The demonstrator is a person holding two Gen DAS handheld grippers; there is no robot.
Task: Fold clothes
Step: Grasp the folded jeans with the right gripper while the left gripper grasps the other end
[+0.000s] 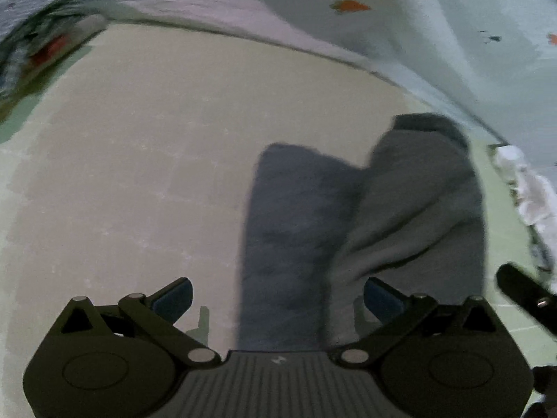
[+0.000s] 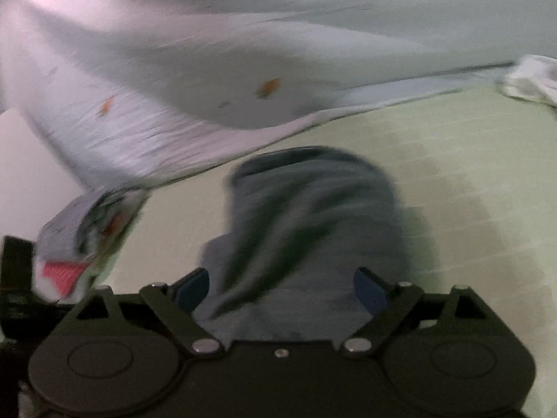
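A grey garment (image 1: pixel 417 202) lies bunched on the pale surface, with its dark shadow to its left. It also shows in the right wrist view (image 2: pixel 313 216), blurred by motion. My left gripper (image 1: pixel 278 301) is open and empty; the garment's near edge lies by its right finger (image 1: pixel 381 297). My right gripper (image 2: pixel 281 294) is open, with the garment's near part lying between its blue pads (image 2: pixel 193 292). Part of the right gripper (image 1: pixel 522 292) shows at the right edge of the left wrist view.
A pale sheet with small orange and dark prints (image 2: pixel 216 80) lies rumpled across the back. A folded patterned cloth with red (image 2: pixel 80 244) sits at the left. A white crumpled cloth (image 2: pixel 532 80) lies at the far right; it also shows in the left wrist view (image 1: pixel 529 191).
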